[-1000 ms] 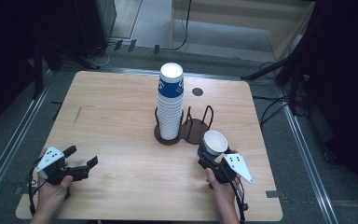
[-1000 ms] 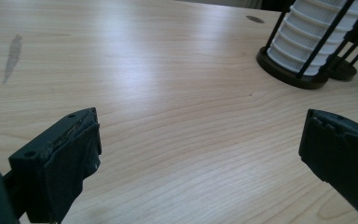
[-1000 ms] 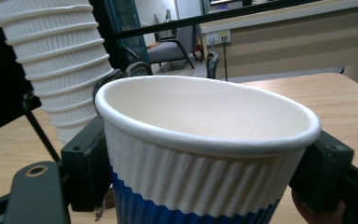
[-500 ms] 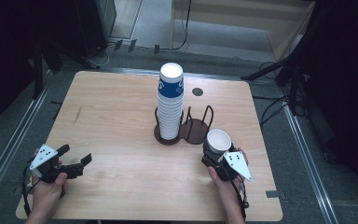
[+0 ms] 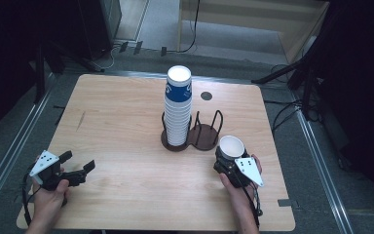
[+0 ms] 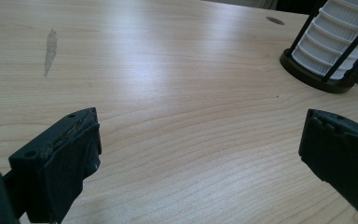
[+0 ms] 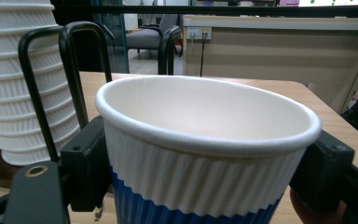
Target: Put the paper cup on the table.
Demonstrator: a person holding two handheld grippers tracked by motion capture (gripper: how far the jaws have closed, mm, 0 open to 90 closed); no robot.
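One paper cup (image 5: 232,146) sits upright between the jaws of the right gripper (image 5: 227,161), which are clamped on its ribbed white-and-blue wall; in the right gripper view the cup (image 7: 205,154) has a jaw pressed against each side. It is held near the table's (image 5: 126,122) right front part, just beside the empty ring of the dark wire cup holder (image 5: 205,134). The holder's other ring carries a tall stack of paper cups (image 5: 177,109). The left gripper (image 5: 78,168) rests low at the table's left front corner, its jaws wide apart over bare wood (image 6: 177,93), nothing between them.
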